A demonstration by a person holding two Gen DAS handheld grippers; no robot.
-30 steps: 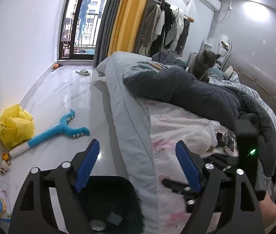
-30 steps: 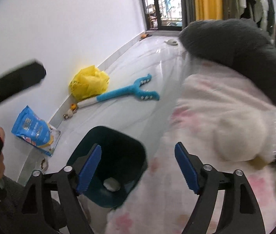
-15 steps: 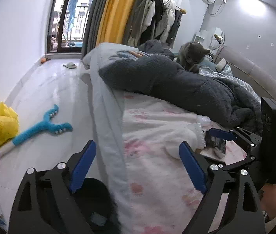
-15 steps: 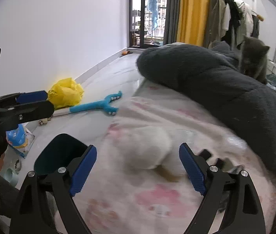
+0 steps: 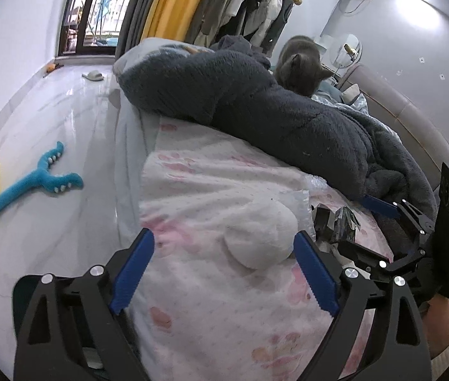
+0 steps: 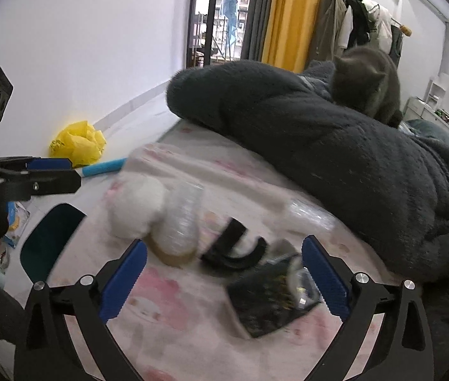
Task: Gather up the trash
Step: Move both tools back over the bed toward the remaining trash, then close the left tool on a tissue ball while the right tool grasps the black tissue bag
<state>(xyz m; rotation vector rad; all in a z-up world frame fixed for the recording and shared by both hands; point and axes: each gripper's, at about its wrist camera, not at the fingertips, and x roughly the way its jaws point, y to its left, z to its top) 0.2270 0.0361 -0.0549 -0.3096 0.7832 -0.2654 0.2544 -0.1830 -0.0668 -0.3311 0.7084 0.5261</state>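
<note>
While both grippers hover over the pink-and-white patterned bedspread (image 6: 173,298), the left gripper (image 5: 222,273) stands wide apart and empty, its blue pads flanking a white fluffy ball (image 5: 260,238), and the right gripper (image 6: 224,281) is likewise wide and empty. Trash lies on the bedspread near the right gripper: a black crinkled foil wrapper (image 6: 272,298) between its fingers, a curved black strip (image 6: 234,250) just beyond, and a clear plastic cup (image 6: 180,225) lying on its side, left of the strip. Off the bed's left edge stands a dark teal waste bin (image 6: 46,241); far across a dark grey fleece blanket (image 6: 319,146) sits a grey cat (image 6: 367,79).
</note>
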